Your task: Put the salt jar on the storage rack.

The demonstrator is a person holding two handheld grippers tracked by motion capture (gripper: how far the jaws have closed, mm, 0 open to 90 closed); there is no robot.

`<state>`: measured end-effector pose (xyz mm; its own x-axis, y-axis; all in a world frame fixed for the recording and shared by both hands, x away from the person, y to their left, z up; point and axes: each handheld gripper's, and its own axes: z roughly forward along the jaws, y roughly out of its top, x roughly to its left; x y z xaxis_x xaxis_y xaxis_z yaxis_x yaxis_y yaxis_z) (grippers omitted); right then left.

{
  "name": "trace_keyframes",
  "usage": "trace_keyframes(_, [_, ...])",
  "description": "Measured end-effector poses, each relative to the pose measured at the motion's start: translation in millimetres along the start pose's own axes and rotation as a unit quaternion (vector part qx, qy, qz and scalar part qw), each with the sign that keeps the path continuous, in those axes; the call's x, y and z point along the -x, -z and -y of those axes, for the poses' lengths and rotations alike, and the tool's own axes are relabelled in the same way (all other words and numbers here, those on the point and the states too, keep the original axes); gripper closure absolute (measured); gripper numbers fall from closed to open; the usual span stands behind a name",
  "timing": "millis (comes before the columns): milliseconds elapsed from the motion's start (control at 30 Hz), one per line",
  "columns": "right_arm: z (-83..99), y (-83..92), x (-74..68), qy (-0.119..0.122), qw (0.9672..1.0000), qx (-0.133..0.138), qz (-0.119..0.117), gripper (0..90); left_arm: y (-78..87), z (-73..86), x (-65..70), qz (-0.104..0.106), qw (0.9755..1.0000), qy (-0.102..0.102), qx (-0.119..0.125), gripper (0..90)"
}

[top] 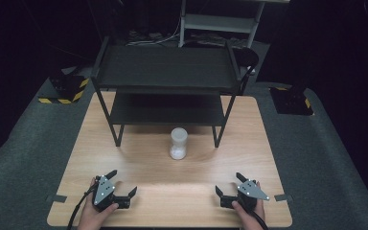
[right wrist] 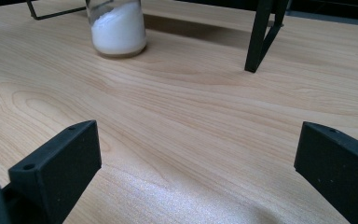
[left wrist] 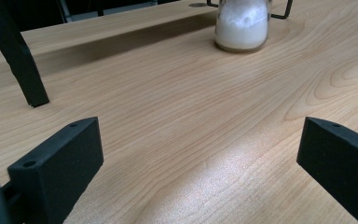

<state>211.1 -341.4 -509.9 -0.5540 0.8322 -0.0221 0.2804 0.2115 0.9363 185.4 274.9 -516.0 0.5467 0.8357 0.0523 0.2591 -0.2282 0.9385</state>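
A clear jar (top: 178, 143) part-filled with white powder stands upright on the wooden table (top: 143, 163), just in front of a black two-tier shelf rack (top: 165, 72). The jar (left wrist: 241, 24) shows far ahead in the left gripper view, and the jar (right wrist: 117, 29) is at the upper left of the right gripper view. My left gripper (top: 122, 183) rests near the table's front left, open, nothing between its jaws. My right gripper (top: 229, 184) sits near the front right, open and empty too. Both are well short of the jar.
The rack's black legs (left wrist: 21, 60) (right wrist: 258, 35) stand on the table on either side of the jar. Grey carpet (top: 24, 158) surrounds the table. Black blocks with yellow hazard stripes (top: 67, 91) sit on the floor at back left and right. A white frame (top: 220, 21) stands behind.
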Motion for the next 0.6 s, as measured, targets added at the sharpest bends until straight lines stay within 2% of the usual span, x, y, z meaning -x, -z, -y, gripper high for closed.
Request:
trace_keyframes(333, [0.6,0.3,1.3,0.002,1.0,0.001,-0.003,0.4,0.4,0.3,0.7,0.0,1.0,-0.002,0.001,0.5])
trace_keyframes(600, [-0.4,-0.8,4.3,-0.005,0.9999,-0.001,-0.011,0.4,1.7,1.4,0.7,0.004,1.0,-0.006,0.003,0.5])
